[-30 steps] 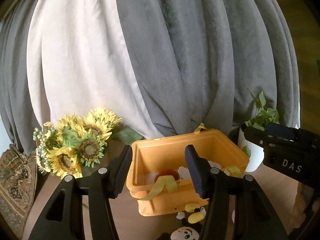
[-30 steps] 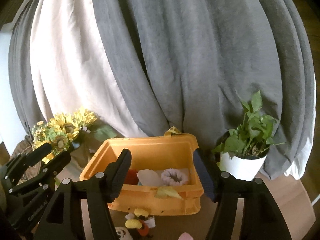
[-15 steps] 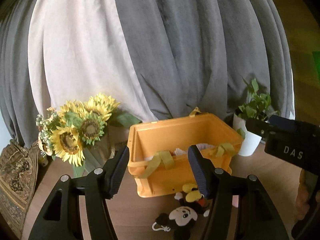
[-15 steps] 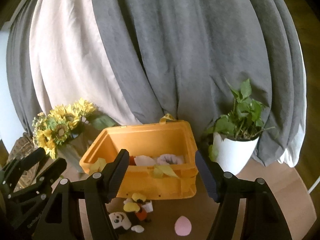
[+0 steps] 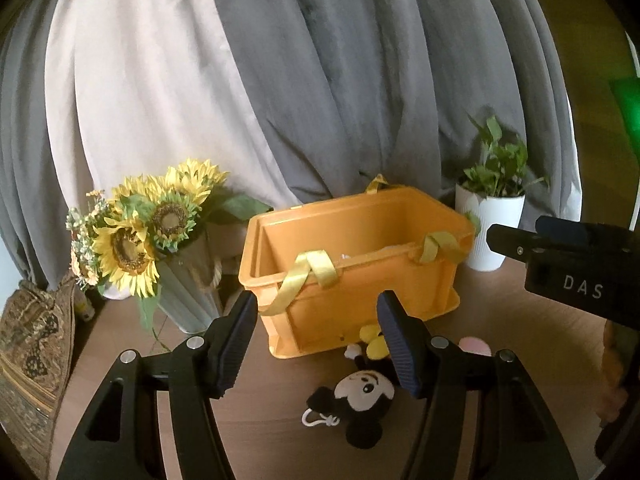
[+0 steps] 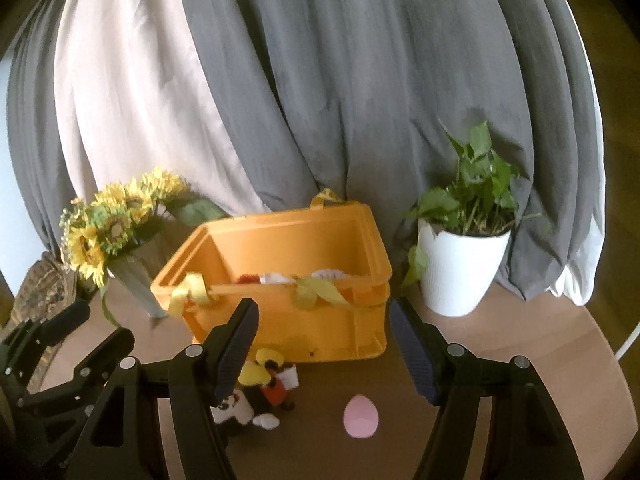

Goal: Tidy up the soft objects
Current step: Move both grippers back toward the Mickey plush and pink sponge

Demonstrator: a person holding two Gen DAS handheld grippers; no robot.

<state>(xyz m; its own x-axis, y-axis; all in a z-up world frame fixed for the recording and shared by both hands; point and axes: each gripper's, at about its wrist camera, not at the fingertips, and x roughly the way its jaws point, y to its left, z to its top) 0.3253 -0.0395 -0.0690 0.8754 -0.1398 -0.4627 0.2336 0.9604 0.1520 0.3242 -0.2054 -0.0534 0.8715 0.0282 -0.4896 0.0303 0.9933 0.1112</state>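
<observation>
Both my left gripper (image 5: 316,340), its jaws just widened, and my right gripper (image 6: 322,344) hang released and empty above the black-and-white mouse plush toy (image 5: 362,396) lying before the orange plastic crate (image 5: 352,268).

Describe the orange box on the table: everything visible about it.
The orange box is an open, lidless rectangular crate that looks like hard plastic, with a thick stepped rim. It stands upright on the wooden table, in front of the grey curtain, between the sunflowers and the potted plant. Yellow-green ribbons drape over its near rim, and another loops at the back. Soft items, red and white, peek above the near wall. A mouse plush lies at its front base, seemingly touching it.
</observation>
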